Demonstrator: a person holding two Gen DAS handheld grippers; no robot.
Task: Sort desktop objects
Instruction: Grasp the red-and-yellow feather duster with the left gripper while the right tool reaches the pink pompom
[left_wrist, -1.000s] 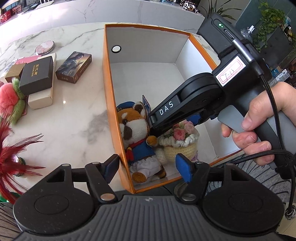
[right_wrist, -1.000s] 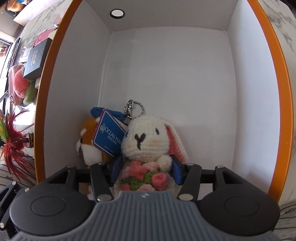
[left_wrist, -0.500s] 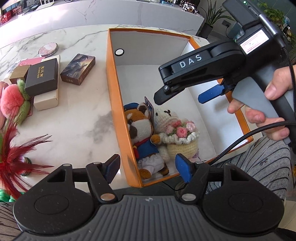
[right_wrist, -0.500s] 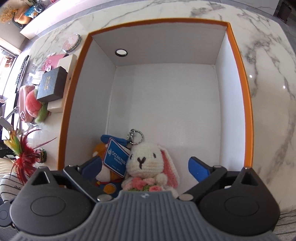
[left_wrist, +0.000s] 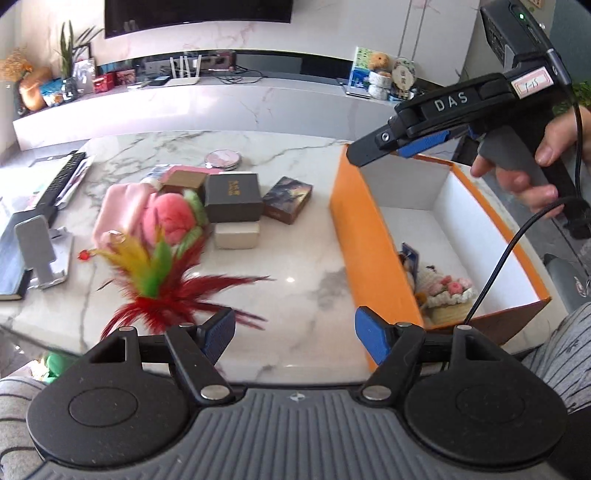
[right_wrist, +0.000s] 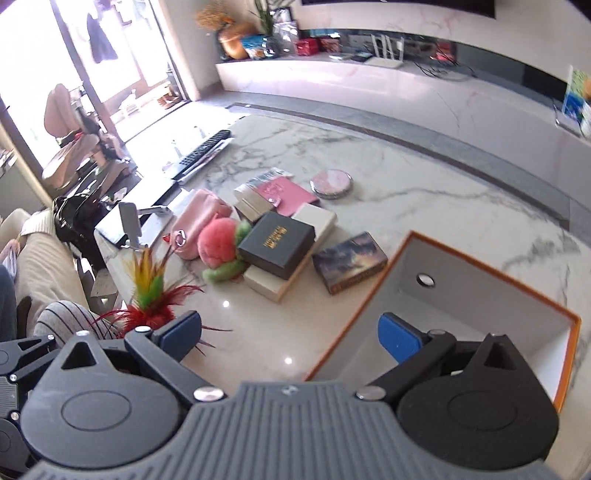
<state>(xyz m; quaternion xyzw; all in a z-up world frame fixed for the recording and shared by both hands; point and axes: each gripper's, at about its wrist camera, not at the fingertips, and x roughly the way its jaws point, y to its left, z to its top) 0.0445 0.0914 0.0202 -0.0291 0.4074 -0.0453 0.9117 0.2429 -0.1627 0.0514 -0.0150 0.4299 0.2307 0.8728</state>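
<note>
Your left gripper (left_wrist: 294, 334) wide, empty, lower centre; right gripper (right_wrist: 290, 336) wide, empty. Crochet bunny (left_wrist: 448, 295) half hidden behind orange box (left_wrist: 369, 236) wall, frame right.

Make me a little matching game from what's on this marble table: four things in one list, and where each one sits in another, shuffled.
Things:
1. black box
2. crochet bunny
3. round pink tin
4. picture box

Places:
A. inside the orange box
B. alone on the marble, beyond the pink card
C. stacked on a cream box
D. flat on the marble between the stack and the orange box

Pairs: 1-C, 2-A, 3-B, 4-D
</note>
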